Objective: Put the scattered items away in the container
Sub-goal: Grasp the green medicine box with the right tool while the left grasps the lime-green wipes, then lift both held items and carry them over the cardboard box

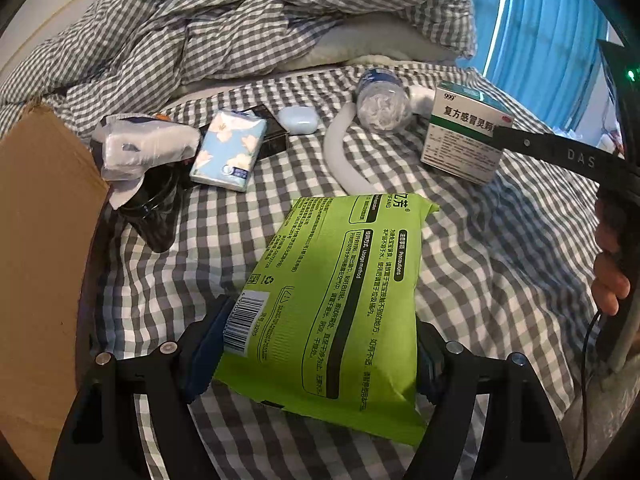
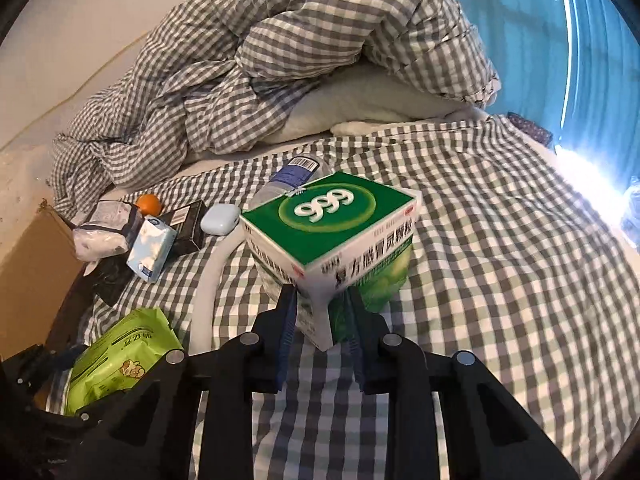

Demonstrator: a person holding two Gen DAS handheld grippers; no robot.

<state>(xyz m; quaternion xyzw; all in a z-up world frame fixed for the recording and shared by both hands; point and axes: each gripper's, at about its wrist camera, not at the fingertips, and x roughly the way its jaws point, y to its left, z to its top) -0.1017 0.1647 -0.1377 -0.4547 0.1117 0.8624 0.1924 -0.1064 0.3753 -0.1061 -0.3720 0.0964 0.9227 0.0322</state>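
My left gripper [image 1: 320, 344] is shut on a lime-green wet-wipe pack [image 1: 340, 288], held above the checked bed sheet; the pack also shows in the right wrist view [image 2: 120, 356]. My right gripper [image 2: 322, 308] is shut on the lower corner of a green-and-white 999 medicine box [image 2: 332, 232], lifted and tilted; the box shows in the left wrist view [image 1: 464, 136]. A cardboard box [image 1: 40, 240] stands at the left edge of the bed. On the sheet lie a blue floral tissue pack [image 1: 228, 148], a pale-blue earbud case [image 1: 298, 120], a clear water bottle [image 1: 382, 100] and a white curved tube [image 1: 340, 156].
A white plastic-wrapped bundle [image 1: 144, 148] lies over a dark object [image 1: 156, 208] by the cardboard box. A black box [image 2: 186, 224] and an orange fruit [image 2: 148, 204] lie behind the tissue pack. A rumpled checked duvet [image 2: 280, 60] is heaped at the back, a blue curtain [image 1: 540, 32] at the right.
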